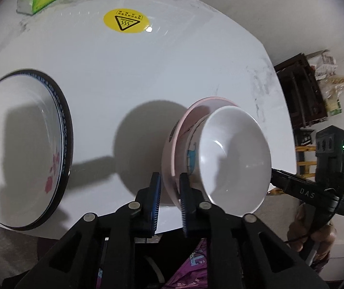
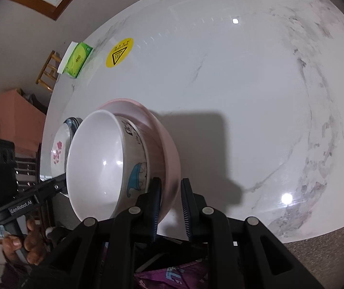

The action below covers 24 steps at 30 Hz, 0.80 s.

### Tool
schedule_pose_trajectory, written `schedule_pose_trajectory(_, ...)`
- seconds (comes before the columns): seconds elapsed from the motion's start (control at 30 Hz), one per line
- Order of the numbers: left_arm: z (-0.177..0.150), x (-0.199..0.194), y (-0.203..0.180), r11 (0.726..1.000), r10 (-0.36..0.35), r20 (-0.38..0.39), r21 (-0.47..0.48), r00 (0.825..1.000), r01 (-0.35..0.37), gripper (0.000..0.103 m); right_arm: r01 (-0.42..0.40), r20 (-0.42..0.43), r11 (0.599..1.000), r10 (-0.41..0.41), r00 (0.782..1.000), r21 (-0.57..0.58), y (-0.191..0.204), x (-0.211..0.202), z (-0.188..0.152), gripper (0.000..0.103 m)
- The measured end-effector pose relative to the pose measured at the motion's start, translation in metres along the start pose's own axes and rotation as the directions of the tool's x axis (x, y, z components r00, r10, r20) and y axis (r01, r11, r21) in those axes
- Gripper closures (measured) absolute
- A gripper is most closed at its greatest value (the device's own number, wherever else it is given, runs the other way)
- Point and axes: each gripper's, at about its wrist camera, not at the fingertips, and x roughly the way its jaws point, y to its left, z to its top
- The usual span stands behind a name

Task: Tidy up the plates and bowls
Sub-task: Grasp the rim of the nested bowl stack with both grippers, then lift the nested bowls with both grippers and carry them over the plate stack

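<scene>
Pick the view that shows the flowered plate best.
Left wrist view: the flowered plate fills the left side, with its blue rim and pink blossoms plain. In the right wrist view it is small and mostly hidden behind the white bowl.

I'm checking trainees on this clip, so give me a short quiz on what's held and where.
1. True or false: the white bowl is nested inside the pink bowl.
2. Whose wall do the left gripper and the right gripper both straddle?
3. Fill in: the warning sticker on the table is ___.
Key: 1 true; 2 the pink bowl; 3 yellow.
</scene>
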Motion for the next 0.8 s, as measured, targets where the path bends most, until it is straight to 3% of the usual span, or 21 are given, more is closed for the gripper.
schedule_pose_trajectory(0.17, 0.004, 0.008, 0.01, 0.994, 0.017, -0.018, -0.108, 1.0, -0.019, 0.084, 0.008, -0.008, 1.0, -0.008, 1.0, -0.019, 0.001, 0.002, 0.002, 0.085)
schedule_pose_trajectory(0.27, 0.005, 0.008, 0.012, 0.993, 0.043, -0.001, -0.109, 0.999, -0.043, 0.079, 0.019, -0.015, 0.999, -0.02, 1.0, -0.04, 0.005, 0.003, 0.004, 0.085)
schedule_pose_trajectory(0.43, 0.003, 0.011, 0.022, 0.99, -0.014, 0.017, -0.139, 1.0, 0.016, 0.074, 0.019, -0.013, 0.999, -0.02, 1.0, -0.026, 0.001, 0.003, 0.01, 0.085)
schedule_pose_trajectory(0.57, 0.001, 0.008, 0.016, 0.995, -0.062, 0.04, -0.075, 0.997, 0.065, 0.093, 0.012, 0.031, 1.0, -0.011, 0.999, -0.012, -0.003, 0.001, 0.006, 0.09)
schedule_pose_trajectory(0.8, -0.003, 0.006, 0.008, 0.996, -0.086, 0.071, -0.017, 0.994, 0.087, 0.093, 0.031, 0.067, 0.999, -0.028, 0.997, -0.037, -0.004, -0.005, 0.0, 0.091)
